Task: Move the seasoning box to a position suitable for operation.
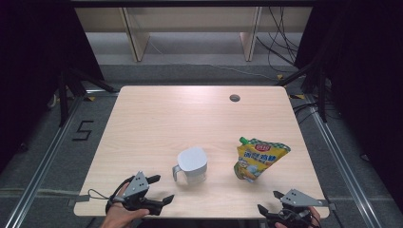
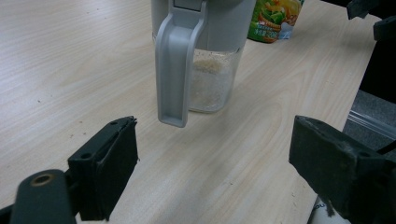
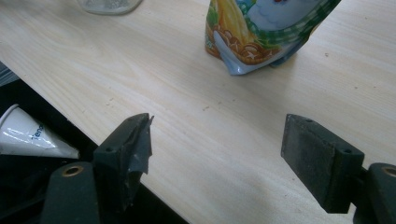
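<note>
A clear jug point(image 1: 192, 166) with a grey lid and grey handle point(image 2: 173, 65) stands mid-table, a layer of white grains in its base point(image 2: 210, 81). To its right a yellow-green stand-up snack pouch point(image 1: 259, 158) with a green cap stands upright, its base close in the right gripper view point(image 3: 261, 32). My left gripper point(image 1: 161, 189) rests at the front left edge, open and empty, its jaws pointing at the jug's handle. My right gripper point(image 1: 268, 201) sits at the front right corner, open and empty, short of the pouch point(image 2: 273, 18).
The wooden table point(image 1: 157, 123) has a round cable hole point(image 1: 234, 98) near its far edge. Beyond it stand shelf legs and loose cables on the floor. A white paper cone point(image 3: 28, 135) lies below the table's near edge.
</note>
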Available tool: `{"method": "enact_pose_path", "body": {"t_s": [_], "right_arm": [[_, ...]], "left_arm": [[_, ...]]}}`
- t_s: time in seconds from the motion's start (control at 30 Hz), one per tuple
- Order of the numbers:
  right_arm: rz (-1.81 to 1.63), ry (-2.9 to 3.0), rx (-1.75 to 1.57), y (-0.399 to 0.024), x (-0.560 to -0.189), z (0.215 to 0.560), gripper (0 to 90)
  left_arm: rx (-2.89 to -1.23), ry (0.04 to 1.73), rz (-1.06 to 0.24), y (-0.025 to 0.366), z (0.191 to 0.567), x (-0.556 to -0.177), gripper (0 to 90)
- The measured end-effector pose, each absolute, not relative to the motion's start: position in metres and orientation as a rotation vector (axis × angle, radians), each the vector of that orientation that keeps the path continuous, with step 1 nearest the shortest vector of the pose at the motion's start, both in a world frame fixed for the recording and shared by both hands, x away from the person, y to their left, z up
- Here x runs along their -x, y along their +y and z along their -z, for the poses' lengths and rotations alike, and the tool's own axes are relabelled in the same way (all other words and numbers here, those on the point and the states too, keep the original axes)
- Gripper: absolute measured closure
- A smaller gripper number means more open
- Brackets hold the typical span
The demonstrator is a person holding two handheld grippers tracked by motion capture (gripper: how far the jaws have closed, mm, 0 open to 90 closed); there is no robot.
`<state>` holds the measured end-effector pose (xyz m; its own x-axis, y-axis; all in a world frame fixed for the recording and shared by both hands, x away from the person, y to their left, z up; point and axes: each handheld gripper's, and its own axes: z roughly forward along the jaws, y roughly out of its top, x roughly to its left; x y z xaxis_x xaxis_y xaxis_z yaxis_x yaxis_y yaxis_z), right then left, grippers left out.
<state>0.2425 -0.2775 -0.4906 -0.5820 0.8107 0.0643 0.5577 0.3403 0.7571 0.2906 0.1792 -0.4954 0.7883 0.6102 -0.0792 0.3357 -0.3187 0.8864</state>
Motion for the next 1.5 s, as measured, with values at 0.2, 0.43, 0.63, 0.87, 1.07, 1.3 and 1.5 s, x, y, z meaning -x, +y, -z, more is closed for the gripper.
{"method": "enact_pose_path", "body": {"t_s": [0.2,0.43,0.63,0.87,1.07,1.3,1.5], "right_arm": [[-1.090,2.275,-1.233,-0.276,-0.244,0.491,23.8],[-1.083,2.244,-1.253,-0.276,-0.244,0.491,23.2],[-1.107,2.207,-1.280,-0.279,-0.243,0.489,21.6],[-1.113,2.195,-1.228,-0.281,-0.246,0.488,21.2],[-1.139,2.166,-1.231,-0.281,-0.244,0.485,22.8],[-1.140,2.151,-1.223,-0.282,-0.245,0.486,23.1],[-1.138,2.182,-1.221,-0.280,-0.245,0.485,23.0]], "left_arm": [[-1.929,0.724,-0.329,0.178,0.497,-0.291,14.9],[-1.893,0.758,-0.300,0.179,0.497,-0.292,15.2],[-1.868,0.784,-0.322,0.180,0.493,-0.296,16.6],[-1.847,0.804,-0.333,0.172,0.491,-0.307,18.0],[-1.866,0.736,-0.366,0.161,0.487,-0.315,30.1],[-1.876,0.749,-0.391,0.156,0.487,-0.323,38.6],[-1.930,0.728,-0.385,0.150,0.491,-0.329,58.0]]}}
